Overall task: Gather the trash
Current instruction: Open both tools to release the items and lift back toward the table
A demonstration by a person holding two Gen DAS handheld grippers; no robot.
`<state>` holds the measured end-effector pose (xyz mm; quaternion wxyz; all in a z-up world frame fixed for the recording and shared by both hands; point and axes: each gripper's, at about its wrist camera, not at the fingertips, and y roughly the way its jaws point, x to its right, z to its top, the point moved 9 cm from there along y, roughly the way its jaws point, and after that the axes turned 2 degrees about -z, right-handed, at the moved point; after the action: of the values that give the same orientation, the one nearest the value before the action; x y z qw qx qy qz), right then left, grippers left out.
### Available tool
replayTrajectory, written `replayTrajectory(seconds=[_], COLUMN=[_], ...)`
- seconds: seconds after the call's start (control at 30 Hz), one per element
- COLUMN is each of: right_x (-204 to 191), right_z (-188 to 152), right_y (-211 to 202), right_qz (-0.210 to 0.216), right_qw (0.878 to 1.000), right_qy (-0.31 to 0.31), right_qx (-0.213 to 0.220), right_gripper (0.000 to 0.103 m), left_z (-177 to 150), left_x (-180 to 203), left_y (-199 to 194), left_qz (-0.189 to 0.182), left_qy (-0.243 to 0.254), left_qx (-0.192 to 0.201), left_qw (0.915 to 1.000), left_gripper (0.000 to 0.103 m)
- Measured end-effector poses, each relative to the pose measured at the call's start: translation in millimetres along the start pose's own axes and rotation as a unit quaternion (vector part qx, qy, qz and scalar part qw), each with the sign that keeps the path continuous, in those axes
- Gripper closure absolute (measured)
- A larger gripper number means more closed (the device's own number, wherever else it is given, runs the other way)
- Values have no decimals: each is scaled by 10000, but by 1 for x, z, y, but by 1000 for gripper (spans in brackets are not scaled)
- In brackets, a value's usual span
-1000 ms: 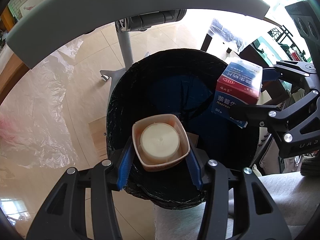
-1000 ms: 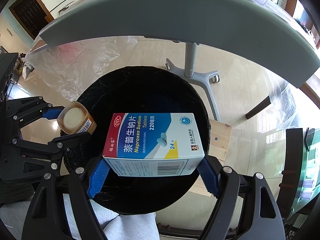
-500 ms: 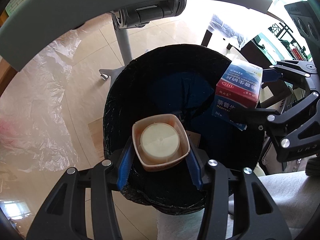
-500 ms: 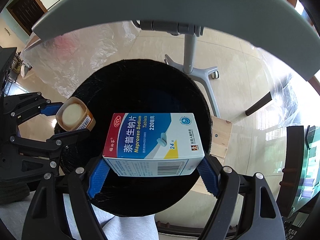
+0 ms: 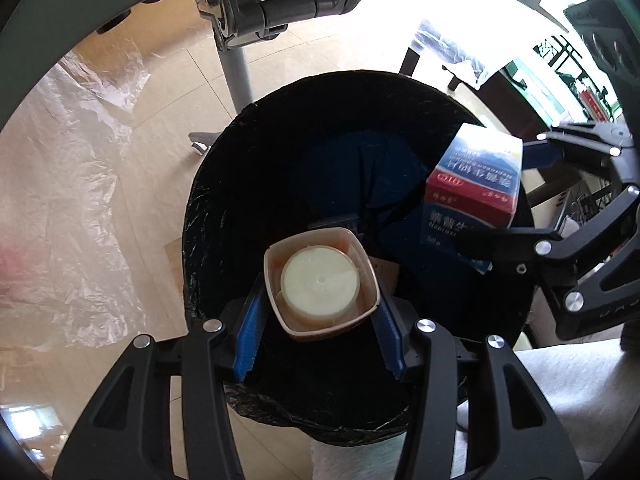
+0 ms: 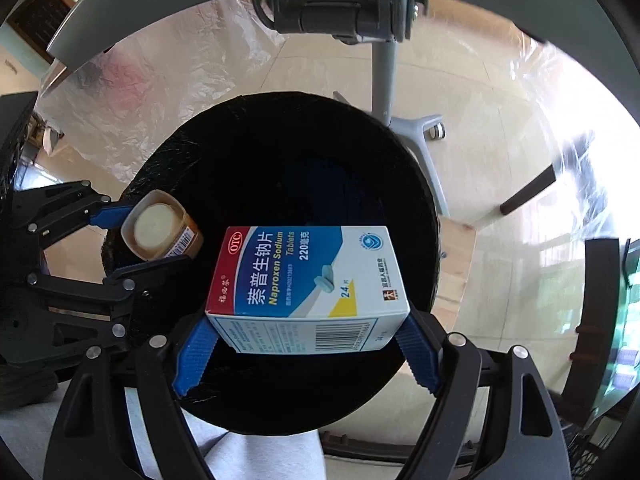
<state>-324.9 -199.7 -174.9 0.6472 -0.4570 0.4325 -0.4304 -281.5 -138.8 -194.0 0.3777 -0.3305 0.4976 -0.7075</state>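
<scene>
My left gripper [image 5: 320, 320] points down over the black-lined trash bin [image 5: 224, 216]. An orange pill bottle [image 5: 320, 284] with a cream cap sits between its blue pads, which still touch its sides while the jaws are opening. My right gripper [image 6: 308, 356] hangs over the same trash bin [image 6: 404, 184]. Its jaws are opening too, and its pad tips touch the lower corners of a white, blue and red Naproxen tablet box [image 6: 308, 276], which tips forward. Each gripper also shows in the other view: the box [image 5: 476, 184] at right, the bottle [image 6: 160, 232] at left.
A grey table edge [image 5: 80, 4] arcs overhead, with its post [image 6: 386, 80] and wheeled foot beside the bin. Clear plastic sheeting [image 5: 68, 184] covers the tiled floor. A wooden block [image 6: 456, 264] lies right of the bin. The person's grey-clad legs [image 6: 264, 456] are below.
Both views dipped slightly toward the bin, and the table edge slid up. The tablet box has tilted forward between the right pads. The left pads stand slightly wider around the bottle.
</scene>
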Motion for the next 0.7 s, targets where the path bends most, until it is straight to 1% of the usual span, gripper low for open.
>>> replayTrajectory(seconds=[0.03,0.1,0.23,0.33,0.37,0.4,0.43,0.47,0.5,0.53,0.57,0.63,0.67,0.7], right_x=[2,6,13,19,21,22,24,27,29,33,37,41,45,46], right_z=[-1,-1,-4,-2,0,3,7,12,17,26,36,53,64,79], right_y=[-1,-4,-25,-60,-82,-97,-116,-134,-145,-160,-173,-188,-194,-199], right_qz=[-6,-31,53,120,122,122,112,52,-16,-123,-229,-403,-559,-853], right_qw=[10000,9999,9992,9974,9954,9935,9904,9869,9841,9794,9747,9681,9641,9586], right_qy=[51,145,322,341,297,271,230,208,209,228,253,155,46,-158], right_qx=[-8,31,209,629,904,1099,1359,1602,1761,2001,2211,2467,2594,2714], right_gripper=[17,15,15,15,15,15,15,11,7,6,4,4,4,4], left_z=[1,5,7,12,15,21,26,33,43,53,68,89,105,115], left_x=[-2,-4,-5,-4,-3,-1,-1,-2,-5,-10,-18,-33,-45,-52], left_y=[-2,-10,-27,-56,-67,-87,-99,-114,-131,-146,-162,-175,-181,-183], left_qz=[52,62,147,130,94,22,-5,-40,-69,-50,42,200,240,197], left_qy=[-39,-99,-96,-85,-83,-64,-65,-82,-124,-173,-251,-374,-488,-586], left_qx=[60,213,333,663,792,1051,1201,1386,1636,1870,2147,2332,2416,2464], left_qw=[10000,9997,9993,9977,9968,9944,9927,9903,9864,9822,9763,9715,9689,9672], left_gripper=[32,26,26,26,26,26,26,23,13,7,5,4,4,4])
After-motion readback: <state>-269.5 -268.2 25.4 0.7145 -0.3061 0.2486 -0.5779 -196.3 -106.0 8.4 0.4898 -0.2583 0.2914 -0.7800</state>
